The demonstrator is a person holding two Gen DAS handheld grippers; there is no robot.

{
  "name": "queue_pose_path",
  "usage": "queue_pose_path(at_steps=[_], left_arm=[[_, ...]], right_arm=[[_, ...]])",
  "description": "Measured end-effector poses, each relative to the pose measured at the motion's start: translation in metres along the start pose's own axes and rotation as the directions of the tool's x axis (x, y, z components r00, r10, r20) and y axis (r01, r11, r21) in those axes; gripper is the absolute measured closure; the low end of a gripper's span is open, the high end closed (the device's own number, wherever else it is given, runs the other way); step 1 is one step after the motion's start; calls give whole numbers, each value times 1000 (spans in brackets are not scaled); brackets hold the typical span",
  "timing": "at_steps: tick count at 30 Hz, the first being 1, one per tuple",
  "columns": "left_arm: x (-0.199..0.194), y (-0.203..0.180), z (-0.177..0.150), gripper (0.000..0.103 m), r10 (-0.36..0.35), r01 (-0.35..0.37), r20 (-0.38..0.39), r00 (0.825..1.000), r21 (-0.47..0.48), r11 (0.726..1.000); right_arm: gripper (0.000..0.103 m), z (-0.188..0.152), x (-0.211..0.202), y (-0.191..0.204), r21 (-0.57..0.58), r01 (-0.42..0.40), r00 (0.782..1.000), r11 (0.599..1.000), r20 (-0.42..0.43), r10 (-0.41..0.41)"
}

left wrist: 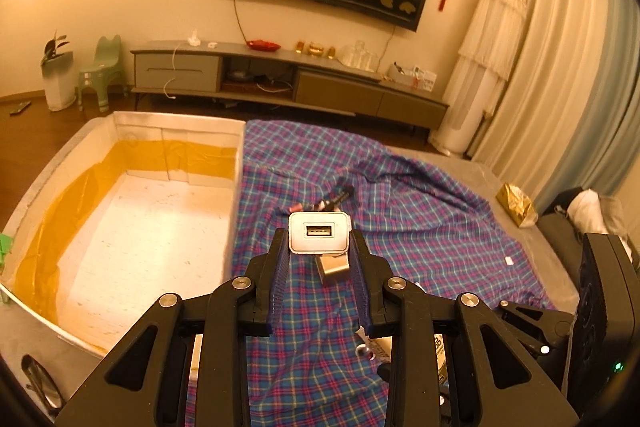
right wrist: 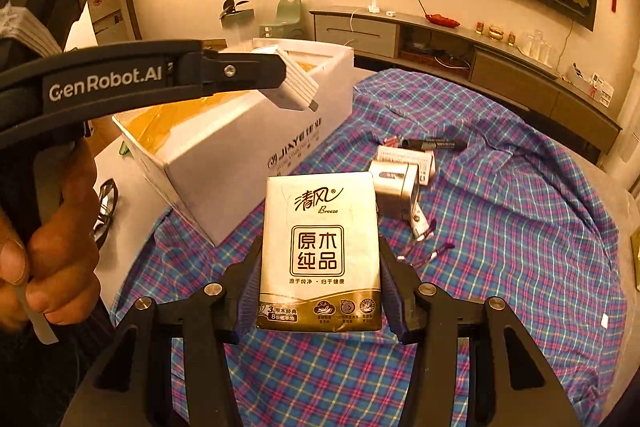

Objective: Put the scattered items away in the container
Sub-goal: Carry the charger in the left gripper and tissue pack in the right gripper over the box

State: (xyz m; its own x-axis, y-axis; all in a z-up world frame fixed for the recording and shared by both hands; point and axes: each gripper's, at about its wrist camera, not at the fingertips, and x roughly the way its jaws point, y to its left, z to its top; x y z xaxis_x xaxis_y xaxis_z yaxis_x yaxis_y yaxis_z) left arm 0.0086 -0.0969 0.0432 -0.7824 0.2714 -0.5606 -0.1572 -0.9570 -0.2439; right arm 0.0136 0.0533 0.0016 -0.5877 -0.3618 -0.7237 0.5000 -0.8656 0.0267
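Note:
My left gripper point(left wrist: 319, 241) is shut on a white USB charger point(left wrist: 319, 231) and holds it above the plaid cloth, just right of the open white box point(left wrist: 160, 131). The charger also shows in the right wrist view point(right wrist: 294, 83), near the box point(right wrist: 240, 147). My right gripper point(right wrist: 320, 259) is shut on a pack of tissues point(right wrist: 320, 251), lifted over the cloth. On the cloth lie a metal tin point(right wrist: 394, 187), a black marker point(right wrist: 434, 144), a white card box point(right wrist: 408, 159) and small pink-ended items point(right wrist: 424, 237). The box interior point(left wrist: 152, 227) looks bare.
The plaid cloth point(left wrist: 420, 227) covers a grey table. Glasses point(right wrist: 106, 203) lie left of the box. A gold packet point(left wrist: 516, 205) sits at the table's right edge. A TV cabinet point(left wrist: 280, 79) and curtains stand behind.

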Motion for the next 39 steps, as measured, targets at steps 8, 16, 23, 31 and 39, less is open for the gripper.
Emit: queue_pose_path(at_steps=[8, 16, 23, 31, 39], left_arm=[[-11, 19, 10, 72, 3, -1, 33, 999, -47, 999], [-20, 42, 22, 72, 7, 0, 63, 998, -109, 994], [-28, 66, 33, 72, 13, 3, 92, 996, -165, 986], [-29, 103, 43, 72, 44, -17, 107, 993, -241, 970], [-20, 121, 52, 72, 79, -50, 96, 992, -270, 962]], right_arm=[[50, 26, -3, 5, 4, -28, 1000, 1000, 6, 28], [50, 58, -5, 13, -32, -22, 999, 999, 23, 22], [50, 80, 0, 26, -71, -22, 1000, 997, 21, 23], [50, 104, 12, 39, -105, -33, 999, 994, 14, 34], [50, 122, 31, 49, -128, -41, 999, 991, -11, 40]])
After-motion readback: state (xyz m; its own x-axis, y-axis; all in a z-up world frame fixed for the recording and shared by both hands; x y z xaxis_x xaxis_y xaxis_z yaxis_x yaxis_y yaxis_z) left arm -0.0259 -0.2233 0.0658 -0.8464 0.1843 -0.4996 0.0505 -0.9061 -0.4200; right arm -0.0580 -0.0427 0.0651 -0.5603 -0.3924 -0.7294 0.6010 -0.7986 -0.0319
